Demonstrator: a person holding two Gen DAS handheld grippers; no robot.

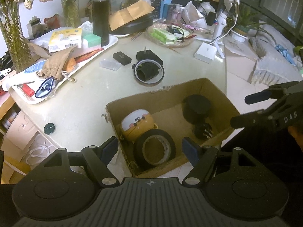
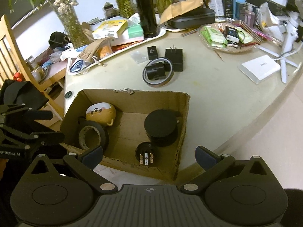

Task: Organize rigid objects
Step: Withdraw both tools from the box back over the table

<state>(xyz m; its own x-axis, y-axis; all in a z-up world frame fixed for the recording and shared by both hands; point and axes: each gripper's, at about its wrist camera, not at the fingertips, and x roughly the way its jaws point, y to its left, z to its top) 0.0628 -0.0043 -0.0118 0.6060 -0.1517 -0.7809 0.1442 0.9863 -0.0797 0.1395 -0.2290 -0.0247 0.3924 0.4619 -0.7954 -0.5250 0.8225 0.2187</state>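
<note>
The pale round surface (image 2: pixel 217 102) is the largest thing, and it carries much clutter along its far side. At its near edge sits one open brown cardboard box (image 2: pixel 132 100), its top rim torn in one place. Four things lie inside the box. One black drum-shaped piece (image 2: pixel 161 128) stands near the right wall as the right wrist view shows it, and just in front of it lies one small round black plug (image 2: pixel 145 155) with three metal pins. At the left side one roll of black tape (image 2: pixel 92 136) stands on its edge, leaning against one round yellow and white toy case (image 2: pixel 100 113) with a small face on it. Beyond the box, on the bare surface, lies one thin tape ring (image 2: pixel 159 73) around a black block (image 2: pixel 156 71); just behind it are one black power adapter (image 2: pixel 174 56) with its prongs up, one small black box (image 2: pixel 152 52) and one clear plastic case (image 2: pixel 139 56). One tall black bottle (image 2: pixel 146 11) stands on a white tray (image 2: pixel 161 33). The left tool (image 1: pixel 150 147) is partly open above the near left corner of the box and has nothing between its blue pads. The right tool (image 2: pixel 149 157) is open wide above the near right part of the box, also with nothing in it.
</note>
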